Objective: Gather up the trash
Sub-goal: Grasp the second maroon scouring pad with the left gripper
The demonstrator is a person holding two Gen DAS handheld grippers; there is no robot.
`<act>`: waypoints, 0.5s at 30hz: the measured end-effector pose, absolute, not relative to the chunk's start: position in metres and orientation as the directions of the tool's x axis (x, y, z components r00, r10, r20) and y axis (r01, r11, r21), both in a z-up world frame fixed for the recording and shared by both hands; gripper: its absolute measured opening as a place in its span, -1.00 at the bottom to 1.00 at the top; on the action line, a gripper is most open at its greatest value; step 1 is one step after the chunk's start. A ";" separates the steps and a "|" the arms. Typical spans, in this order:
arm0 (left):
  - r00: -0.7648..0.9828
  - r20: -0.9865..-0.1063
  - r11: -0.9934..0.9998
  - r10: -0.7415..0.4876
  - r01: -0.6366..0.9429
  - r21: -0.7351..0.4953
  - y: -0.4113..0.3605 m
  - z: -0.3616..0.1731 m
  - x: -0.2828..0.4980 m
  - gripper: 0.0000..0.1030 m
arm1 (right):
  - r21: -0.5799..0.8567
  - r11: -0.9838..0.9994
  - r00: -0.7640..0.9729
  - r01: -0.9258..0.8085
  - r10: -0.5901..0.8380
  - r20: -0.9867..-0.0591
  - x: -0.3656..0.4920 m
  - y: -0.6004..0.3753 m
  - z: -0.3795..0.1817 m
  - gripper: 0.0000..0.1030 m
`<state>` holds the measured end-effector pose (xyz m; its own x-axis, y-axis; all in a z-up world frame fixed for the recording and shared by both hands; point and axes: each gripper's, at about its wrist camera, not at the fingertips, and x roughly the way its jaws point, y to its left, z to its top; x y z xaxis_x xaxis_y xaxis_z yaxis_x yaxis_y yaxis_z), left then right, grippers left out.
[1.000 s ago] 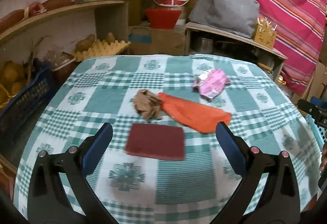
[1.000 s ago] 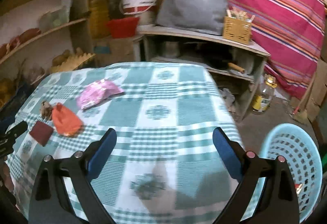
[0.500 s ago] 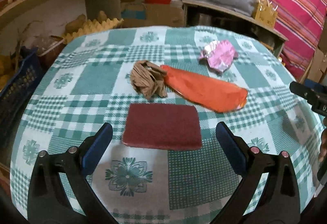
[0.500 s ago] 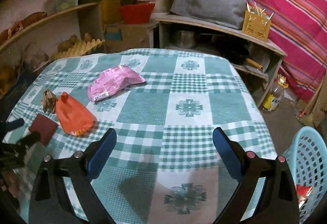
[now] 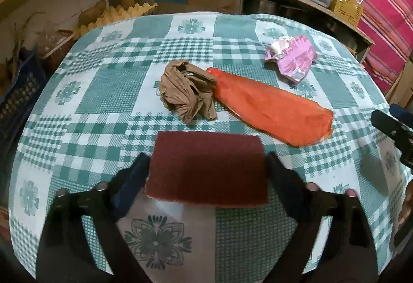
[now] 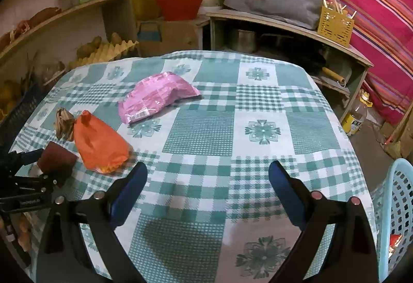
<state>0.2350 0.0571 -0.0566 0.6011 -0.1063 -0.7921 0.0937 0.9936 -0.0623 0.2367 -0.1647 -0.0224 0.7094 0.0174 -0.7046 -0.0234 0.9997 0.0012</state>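
Checked tablecloth, frame centre | left gripper fingers spread, straddling maroon pad to pinch it | right gripper spread, empty | blue basket lower right, awaiting trash.

The left gripper has its two blue-padded fingers spread on either side of a flat, dark red rectangular scouring pad that lies on the worktop, which is covered by a green and white checked cloth; the finger tips sit at the pad's left and right edges. Beyond the pad lies a crumpled tan paper wad, touching the knotted end of an orange plastic bag that stretches to the right. Farther back on the right rests a crinkled pink foil wrapper. The black tip of the right gripper shows at the right edge.
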 end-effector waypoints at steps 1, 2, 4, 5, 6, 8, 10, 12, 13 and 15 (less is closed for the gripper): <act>0.601 -0.789 0.991 -0.128 0.099 -0.085 0.060 -0.056 0.233 0.63 | 0.000 1.000 0.709 -0.025 0.017 -0.705 0.238 -0.163 -0.022 0.80; 0.601 -0.787 0.990 -0.137 0.099 -0.097 0.062 -0.055 0.233 0.63 | -0.003 1.000 0.708 -0.028 0.018 -0.706 0.239 -0.160 -0.023 0.80; 0.606 -0.781 0.989 -0.147 0.099 -0.109 0.066 -0.053 0.230 0.62 | -0.014 0.999 0.707 -0.038 0.017 -0.707 0.241 -0.152 -0.023 0.80; 0.615 -0.775 0.990 -0.143 0.097 -0.105 0.068 -0.050 0.227 0.62 | -0.019 0.999 0.707 -0.042 0.016 -0.707 0.242 -0.150 -0.023 0.80; 0.623 -0.770 0.990 -0.140 0.098 -0.101 0.069 -0.047 0.225 0.62 | -0.026 0.999 0.708 -0.046 0.015 -0.706 0.243 -0.146 -0.023 0.80; 0.650 -0.747 0.990 -0.139 0.096 -0.101 0.076 -0.037 0.216 0.62 | -0.025 0.998 0.712 -0.056 0.022 -0.701 0.246 -0.137 -0.020 0.80; 0.676 -0.724 0.990 -0.138 0.087 -0.107 0.086 -0.028 0.209 0.62 | -0.022 0.998 0.713 -0.062 0.029 -0.700 0.249 -0.131 -0.019 0.80; 0.698 -0.707 0.993 -0.116 0.063 -0.101 0.097 -0.022 0.204 0.62 | -0.021 0.997 0.711 -0.075 0.039 -0.702 0.253 -0.121 -0.017 0.80; 0.711 -0.696 0.994 -0.100 0.041 -0.100 0.107 -0.019 0.202 0.62 | -0.023 0.996 0.710 -0.083 0.043 -0.703 0.255 -0.117 -0.017 0.80; 0.720 -0.689 0.994 -0.084 0.011 -0.109 0.121 -0.017 0.202 0.62 | -0.043 0.994 0.706 -0.097 0.038 -0.708 0.260 -0.106 -0.018 0.80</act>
<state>0.2022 0.1208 -0.0165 0.7196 -0.0836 -0.6893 0.0109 0.9940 -0.1092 0.2604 -0.1056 -0.0182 0.7056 0.0378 -0.7076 -0.0967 0.9944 -0.0433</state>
